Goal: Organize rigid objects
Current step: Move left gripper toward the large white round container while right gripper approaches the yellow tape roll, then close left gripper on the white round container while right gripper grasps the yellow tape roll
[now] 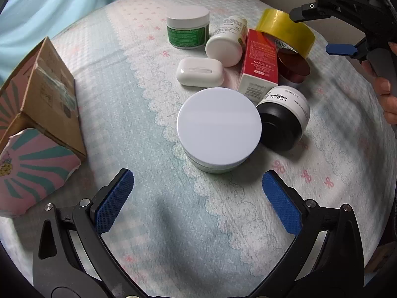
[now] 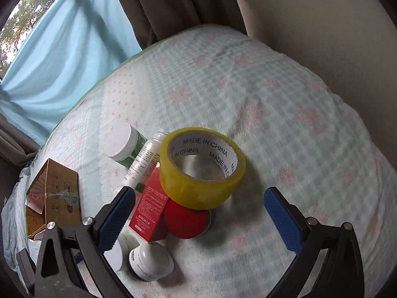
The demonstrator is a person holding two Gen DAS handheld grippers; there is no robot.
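On the checked bedspread [image 1: 153, 104], the rigid objects lie clustered: a large white-lidded tin [image 1: 218, 129] sits nearest the left gripper [image 1: 198, 198], whose blue fingers are spread wide and hold nothing. Touching the tin's right is a black-lidded jar [image 1: 284, 121] on its side; farther off lie a white case [image 1: 199, 72], a red box [image 1: 260, 62], a green-labelled jar [image 1: 187, 27] and yellow tape [image 1: 285, 33]. Above the tape hovers the right gripper [image 2: 198, 213], fingers likewise spread and empty, while a torn cardboard box [image 1: 47, 99] stands at the left.
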